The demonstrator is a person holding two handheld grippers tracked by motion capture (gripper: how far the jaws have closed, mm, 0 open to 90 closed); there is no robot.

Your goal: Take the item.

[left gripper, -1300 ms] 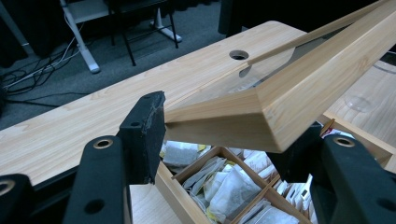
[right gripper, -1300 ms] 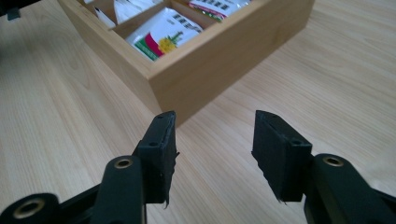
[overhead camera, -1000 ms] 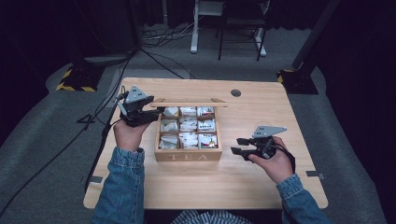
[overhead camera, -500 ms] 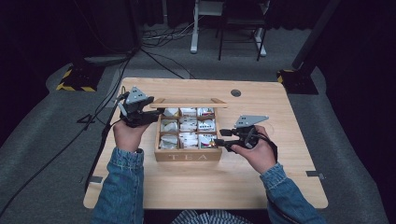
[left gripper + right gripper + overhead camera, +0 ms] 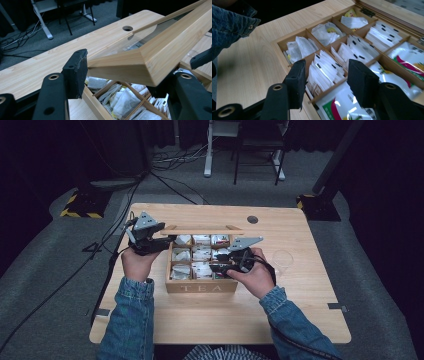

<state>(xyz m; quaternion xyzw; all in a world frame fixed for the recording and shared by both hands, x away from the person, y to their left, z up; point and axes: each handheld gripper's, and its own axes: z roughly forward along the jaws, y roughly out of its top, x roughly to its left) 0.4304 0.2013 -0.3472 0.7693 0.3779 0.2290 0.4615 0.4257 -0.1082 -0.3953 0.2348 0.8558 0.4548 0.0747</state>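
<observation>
The table (image 5: 300, 310) carries a wooden box (image 5: 200, 287) marked TEA, standing near its middle with the lid (image 5: 200, 231) raised at the far side. The box looks stiff and fairly heavy, unlikely to slide under a light touch. The lid is a rigid wooden frame around a clear pane, so it is best taken by the frame at a corner, never by the pane, and it would probably drop shut on its hinges if let go. That is where the left gripper (image 5: 167, 240) has it. Its jaws have just been opening a little with the lid's corner between them, and the pads appear to bear on the frame. The right gripper (image 5: 216, 267) hovers over the near right compartments, jaws apart with nothing between them. The tea bags (image 5: 324, 67) packed upright in the compartments are light, soft and thin. Their paper sleeves are smooth and crush easily, so a gentle pinch on the top edge of one bag looks like the safest hold. The high view gives the whole layout and both hands. The left gripper view adds the pane and how the frame sits between the jaws. The right gripper view shows the single bags, the coloured sachets nearest the jaws and a hinge (image 5: 367, 12) at the back wall.
</observation>
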